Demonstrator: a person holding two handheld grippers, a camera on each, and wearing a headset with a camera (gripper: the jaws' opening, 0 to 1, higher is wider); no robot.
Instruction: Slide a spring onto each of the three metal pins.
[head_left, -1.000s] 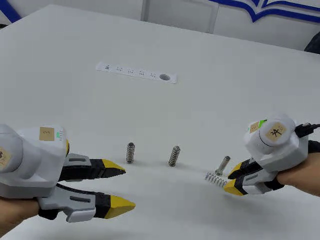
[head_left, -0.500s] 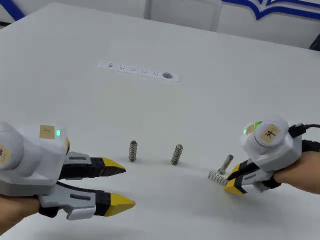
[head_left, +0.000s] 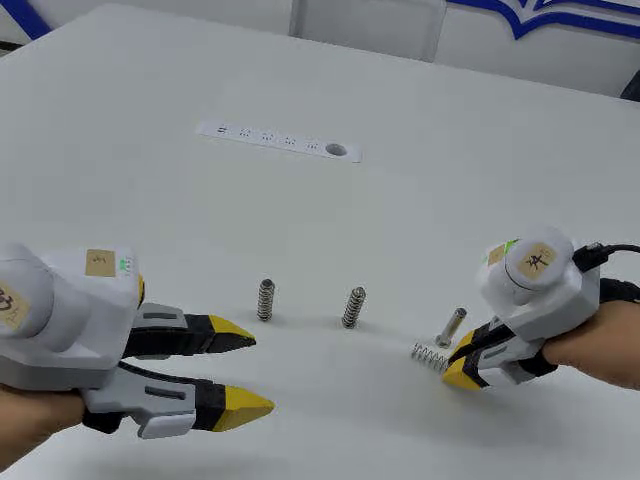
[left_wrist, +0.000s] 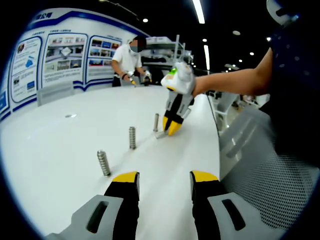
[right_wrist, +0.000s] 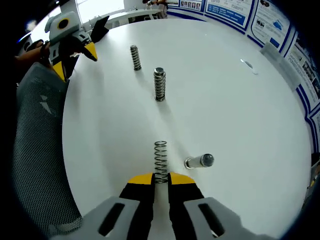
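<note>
While in right tongs (right_wrist: 160, 179), spring (right_wrist: 160, 157) unmoved.

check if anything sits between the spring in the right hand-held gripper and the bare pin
Nothing visible does. The spring, pinched in the right hand-held gripper, lies beside the bare pin with only table between; the nearest sprung pin stands farther off.

White power strip (head_left: 278, 141) lies on white table (head_left: 470, 190).

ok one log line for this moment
right gripper: shut on loose spring end | bare pin: beside it | left pin, middle pin: sprung | left gripper: open, empty
</note>
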